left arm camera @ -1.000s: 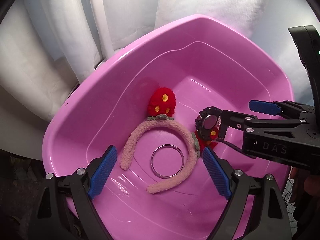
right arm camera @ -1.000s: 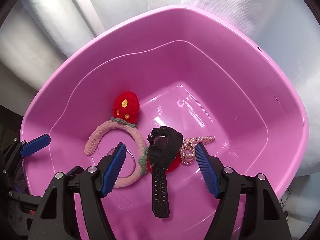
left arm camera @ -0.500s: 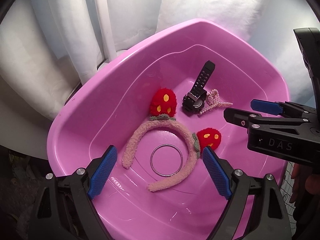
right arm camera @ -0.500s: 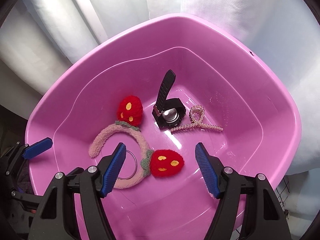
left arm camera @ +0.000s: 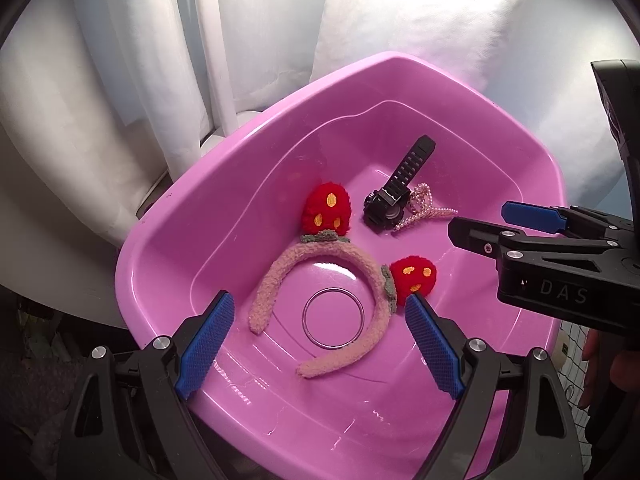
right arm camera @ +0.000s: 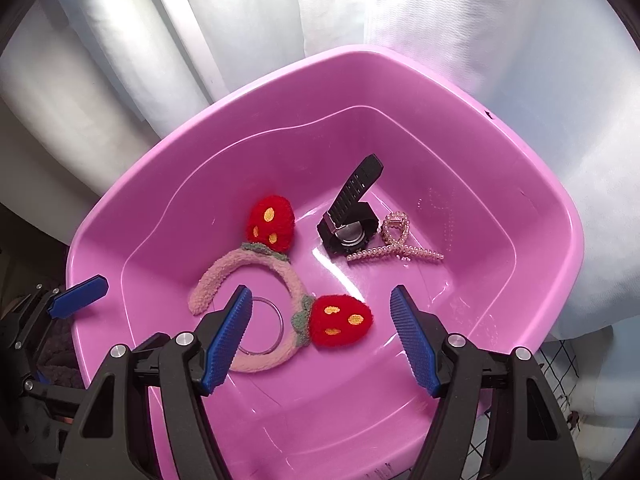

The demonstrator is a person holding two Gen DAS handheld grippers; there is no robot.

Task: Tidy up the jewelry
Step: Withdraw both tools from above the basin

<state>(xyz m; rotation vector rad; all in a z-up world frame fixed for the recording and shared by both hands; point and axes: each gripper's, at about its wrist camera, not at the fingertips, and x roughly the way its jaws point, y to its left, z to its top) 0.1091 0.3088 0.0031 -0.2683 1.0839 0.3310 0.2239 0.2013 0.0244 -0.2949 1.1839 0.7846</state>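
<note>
Left gripper (left arm camera: 316, 344): spread wide, empty, above pink tub (left arm camera: 152, 272); headband (left arm camera: 320, 280) around clear bangle (left arm camera: 333, 317), black watch (left arm camera: 394, 196) touching pearl clip (left arm camera: 424, 212). Right gripper (right arm camera: 320, 340): likewise parted, nothing held; jewelry gathered in tub, probably sorted there for safekeeping.

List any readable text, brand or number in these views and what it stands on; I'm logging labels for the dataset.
"DAS": pale letters on the black body of the right gripper, seen in the left wrist view.
Nothing else reads: the black watch lies with its back up, showing no legible marking, and the pink tub carries no print.
</note>
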